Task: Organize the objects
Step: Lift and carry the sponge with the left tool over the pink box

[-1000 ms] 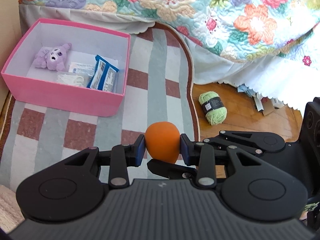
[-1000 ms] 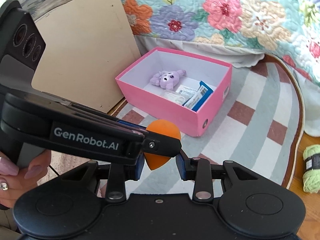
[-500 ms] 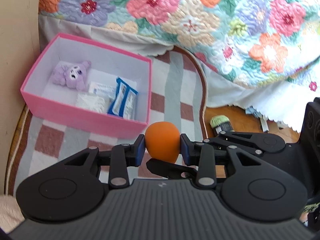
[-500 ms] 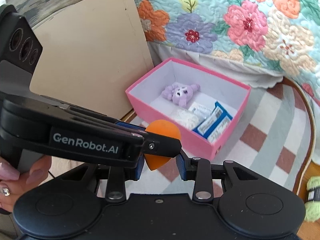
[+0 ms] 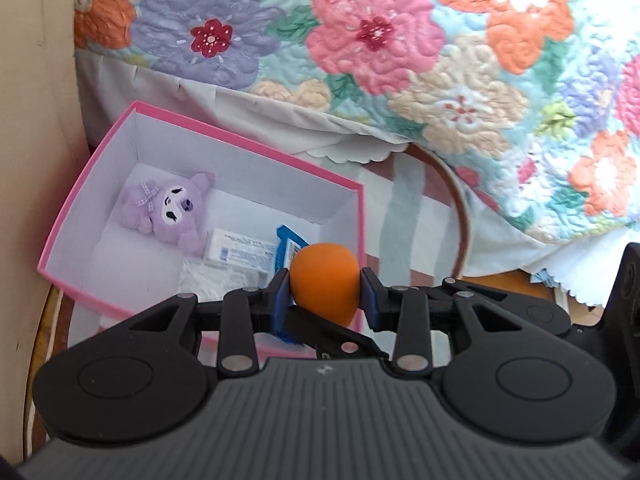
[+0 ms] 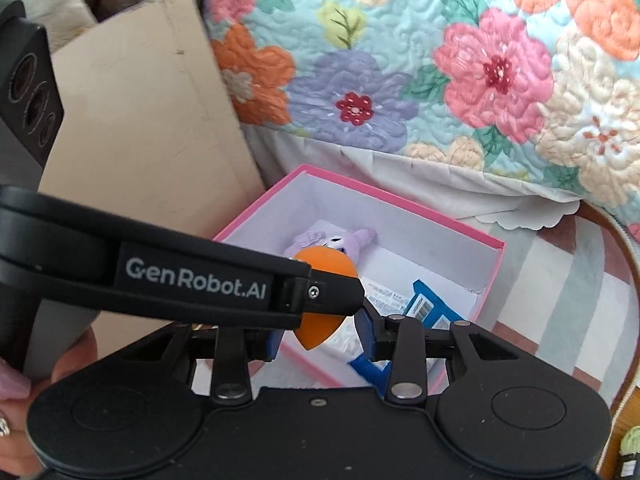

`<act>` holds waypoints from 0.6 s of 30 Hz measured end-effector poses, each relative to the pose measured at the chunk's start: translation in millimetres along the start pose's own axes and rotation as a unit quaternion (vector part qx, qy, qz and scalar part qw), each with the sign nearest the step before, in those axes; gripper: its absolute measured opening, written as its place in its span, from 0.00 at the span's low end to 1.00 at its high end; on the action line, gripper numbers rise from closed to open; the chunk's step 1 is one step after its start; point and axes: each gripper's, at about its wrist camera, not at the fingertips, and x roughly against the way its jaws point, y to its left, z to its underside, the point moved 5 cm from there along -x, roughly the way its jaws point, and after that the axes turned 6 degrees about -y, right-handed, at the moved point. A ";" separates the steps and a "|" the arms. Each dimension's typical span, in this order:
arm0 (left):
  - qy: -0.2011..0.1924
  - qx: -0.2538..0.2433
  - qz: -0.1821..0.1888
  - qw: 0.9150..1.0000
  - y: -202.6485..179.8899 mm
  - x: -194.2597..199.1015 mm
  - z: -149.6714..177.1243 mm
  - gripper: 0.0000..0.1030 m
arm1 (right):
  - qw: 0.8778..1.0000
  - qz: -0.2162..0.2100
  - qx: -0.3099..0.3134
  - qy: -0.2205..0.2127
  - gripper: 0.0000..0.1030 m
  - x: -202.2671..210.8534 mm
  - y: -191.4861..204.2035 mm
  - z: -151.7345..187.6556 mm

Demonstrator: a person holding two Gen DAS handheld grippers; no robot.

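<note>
An orange teardrop sponge point(image 5: 324, 280) is pinched between the blue pads of my left gripper point(image 5: 324, 294), which is shut on it. It hangs over the near right corner of the pink box point(image 5: 60, 240). In the right wrist view the same sponge point(image 6: 320, 330) sits between the jaws of my right gripper point(image 6: 320, 336). Those jaws are opening, and a gap shows beside the right pad point(image 6: 366, 332). The left gripper's finger point(image 6: 192, 280) crosses in front. Inside the box lie a purple plush point(image 5: 168, 212), a white packet point(image 5: 240, 252) and a blue packet point(image 5: 286, 244).
A floral quilt point(image 5: 400, 40) hangs down behind the box. A beige panel point(image 6: 140, 120) stands at its left. The box rests on a striped rug point(image 6: 560, 300). A green yarn ball point(image 6: 630, 440) lies at the far right. A hand point(image 6: 12, 380) holds the left gripper.
Both grippers have travelled together toward the pink box, which is now closer and under the sponge. The yarn ball has left the left wrist view. The right jaws have widened a little.
</note>
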 end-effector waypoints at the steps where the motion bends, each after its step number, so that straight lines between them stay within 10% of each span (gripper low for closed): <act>1: 0.001 -0.001 0.002 1.000 4.0 -8.2 -0.4 0.34 | 1.000 0.003 -0.003 0.003 0.42 -7.5 -2.8 1.3; 18: -0.028 0.007 0.011 1.000 40.6 -64.9 12.2 0.35 | 1.000 0.000 -0.002 -0.002 0.42 -73.4 -25.9 27.6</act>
